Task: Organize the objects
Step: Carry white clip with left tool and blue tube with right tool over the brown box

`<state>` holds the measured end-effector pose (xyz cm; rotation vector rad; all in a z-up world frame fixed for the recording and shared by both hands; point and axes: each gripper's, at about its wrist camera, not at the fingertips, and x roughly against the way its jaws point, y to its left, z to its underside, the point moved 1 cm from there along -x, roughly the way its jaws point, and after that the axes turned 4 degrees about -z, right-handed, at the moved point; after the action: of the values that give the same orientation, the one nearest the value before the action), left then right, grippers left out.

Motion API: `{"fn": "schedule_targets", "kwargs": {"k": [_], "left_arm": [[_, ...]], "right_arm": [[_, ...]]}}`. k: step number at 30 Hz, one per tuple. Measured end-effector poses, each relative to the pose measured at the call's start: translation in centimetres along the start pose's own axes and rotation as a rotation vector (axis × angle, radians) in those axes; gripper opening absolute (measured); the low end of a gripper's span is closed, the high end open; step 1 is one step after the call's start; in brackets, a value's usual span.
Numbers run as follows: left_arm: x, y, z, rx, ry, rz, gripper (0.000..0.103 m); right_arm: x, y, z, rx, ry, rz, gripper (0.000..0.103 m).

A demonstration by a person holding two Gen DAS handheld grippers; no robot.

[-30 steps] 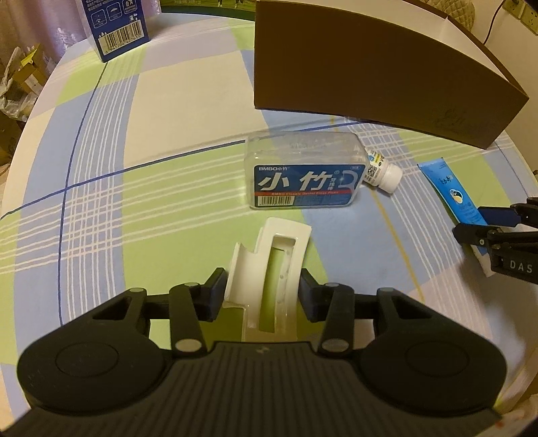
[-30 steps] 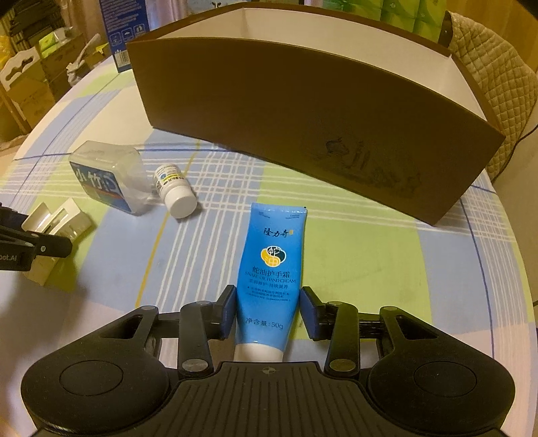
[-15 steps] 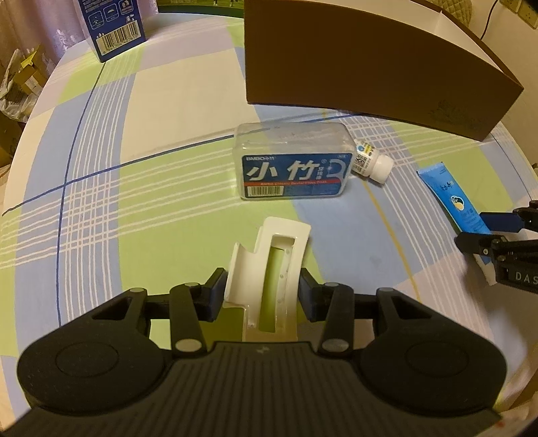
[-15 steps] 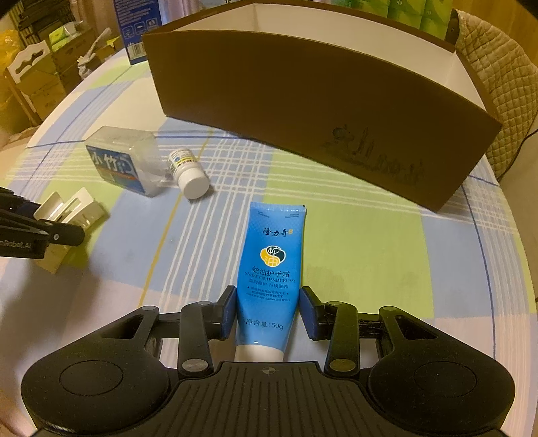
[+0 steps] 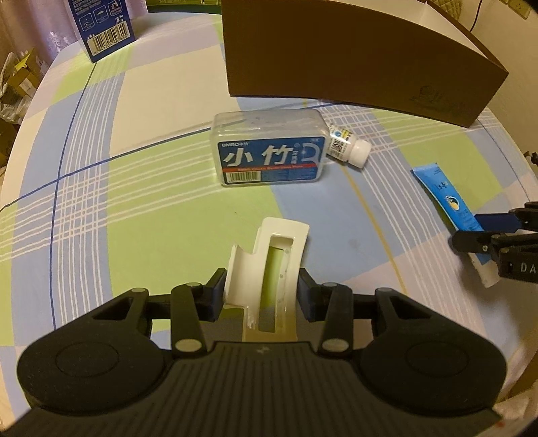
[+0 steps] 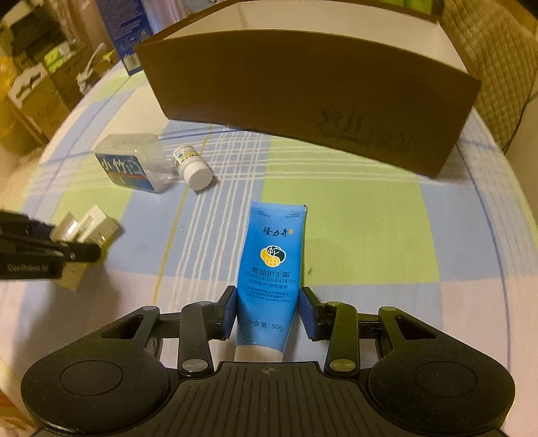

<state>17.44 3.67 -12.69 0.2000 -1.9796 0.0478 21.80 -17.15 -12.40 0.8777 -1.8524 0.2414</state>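
Note:
My left gripper (image 5: pixel 261 294) is shut on a white plastic holder (image 5: pixel 269 255), held just above the checked tablecloth. In the right wrist view the same holder (image 6: pixel 90 225) shows at the far left, in the left gripper (image 6: pixel 84 250). My right gripper (image 6: pixel 268 311) is shut on a blue hand cream tube (image 6: pixel 270 259), gripped near its cap end with the crimped end pointing forward. From the left wrist view the tube (image 5: pixel 444 195) and right gripper (image 5: pixel 470 232) sit at the right edge. A brown cardboard box (image 6: pixel 302 97), open at the top, stands ahead of both.
A clear floss box with a blue label (image 5: pixel 269 151) lies on its side before the cardboard box (image 5: pixel 353 57), a small white bottle (image 5: pixel 348 149) touching its right end. A blue carton (image 5: pixel 101 27) stands far left. The round table's edge curves close on both sides.
Both grippers have drawn back and up a little, each keeping its object. The floss box and bottle now sit farther off in the left wrist view.

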Motion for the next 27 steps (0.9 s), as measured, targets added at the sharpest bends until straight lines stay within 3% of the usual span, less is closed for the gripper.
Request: {"fn": "schedule_targets", "kwargs": {"k": [14,27], "left_arm": [[1.6,-0.1,0.0,0.003,-0.021,0.002,0.038],[6.0,-0.4,-1.3,-0.008,-0.116,0.035,0.038]], "right_arm": [[2.3,-0.9,-0.1,-0.081,-0.033,-0.064,0.036],[4.8,-0.3,-0.8,-0.056,-0.077,-0.092,0.036]]}}
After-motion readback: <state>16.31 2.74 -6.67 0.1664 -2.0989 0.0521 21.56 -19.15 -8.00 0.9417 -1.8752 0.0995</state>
